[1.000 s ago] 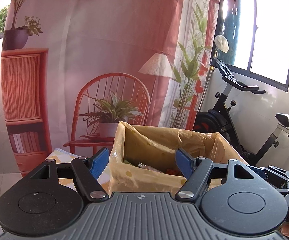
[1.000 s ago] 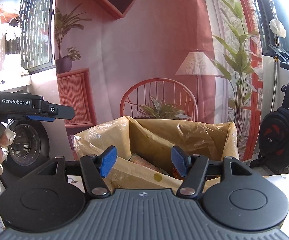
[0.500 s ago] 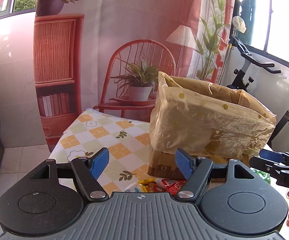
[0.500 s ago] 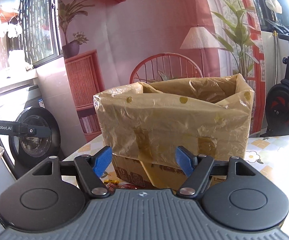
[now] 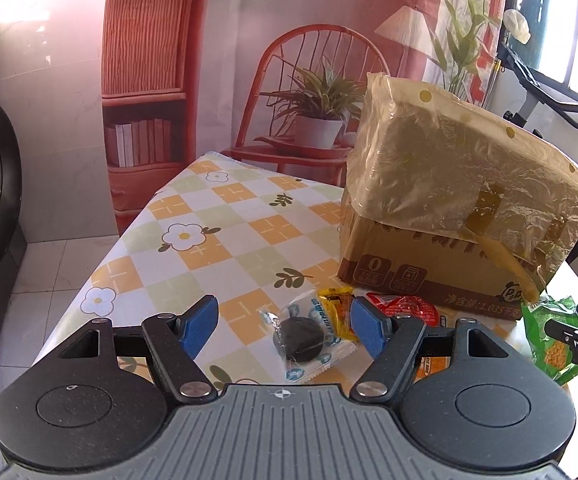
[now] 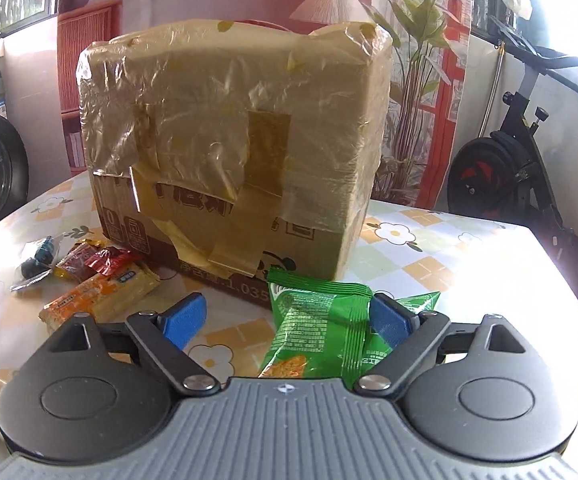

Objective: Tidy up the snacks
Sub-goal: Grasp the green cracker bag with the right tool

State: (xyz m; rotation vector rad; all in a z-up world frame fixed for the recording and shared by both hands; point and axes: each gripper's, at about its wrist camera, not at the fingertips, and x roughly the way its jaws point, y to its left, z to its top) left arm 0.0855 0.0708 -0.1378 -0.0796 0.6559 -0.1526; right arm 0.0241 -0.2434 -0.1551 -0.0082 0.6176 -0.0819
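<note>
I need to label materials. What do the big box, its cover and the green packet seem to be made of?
Box: brown cardboard, matte, with printed marks, it seems.
Cover: thin yellowish plastic film, glossy and wrinkled, held with tan tape.
Green packet: shiny plastic or foil wrapper, with crimped ridges along its edge; which of the two is unclear.

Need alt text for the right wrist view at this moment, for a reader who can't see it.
The right gripper, its jaws opening, frames a green snack packet lying on a floral checked tablecloth, with neither blue pad pressing it. Behind stands a cardboard box lined with yellowish plastic. To the left lie an orange wafer packet, smaller red wrappers and a dark sweet.
</note>
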